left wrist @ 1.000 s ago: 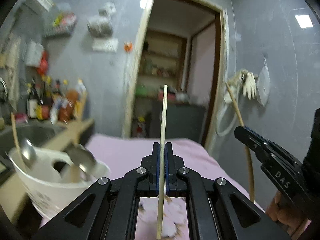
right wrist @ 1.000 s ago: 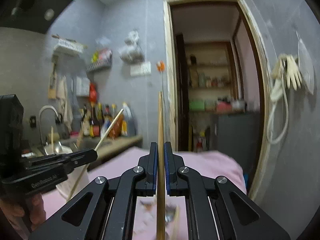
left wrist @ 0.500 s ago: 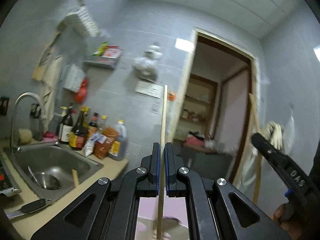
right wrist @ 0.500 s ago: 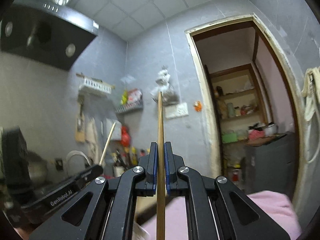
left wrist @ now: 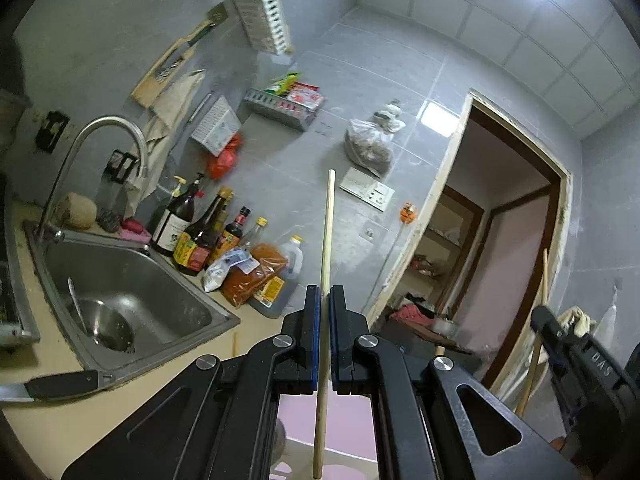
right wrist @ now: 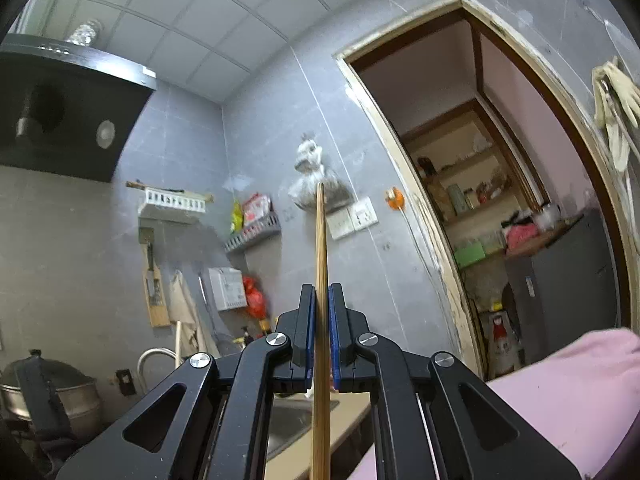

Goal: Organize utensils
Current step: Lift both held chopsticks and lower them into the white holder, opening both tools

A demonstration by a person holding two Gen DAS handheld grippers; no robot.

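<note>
So both grippers are clamped on chopsticks right now. The left gripper (left wrist: 324,300) has its jaws pinched tight on a pale chopstick (left wrist: 327,248) that runs straight up toward 12 o'clock, tip ending against the grey tiled wall, with the other end poking out below the jaws over something pink. At about 9 o'clock from it there's the steel sink (left wrist: 120,308) with a ladle (left wrist: 80,308) lying in the basin, and a bunch of sauce bottles (left wrist: 200,232) standing on the counter just beside the sink's far corner. A knife (left wrist: 52,386) lies on the counter at the sink's near edge.

The right gripper (right wrist: 323,300) is likewise squeezed shut on a darker brown chopstick (right wrist: 320,248), also pointing to 12 o'clock, tip up near the bag hanging on the wall. In the left camera you can see that gripper over at 3 o'clock, its chopstick sticking up in front of the doorway (left wrist: 520,220). Pink cloth (right wrist: 560,392) sits at 4 o'clock in the right view.
</note>
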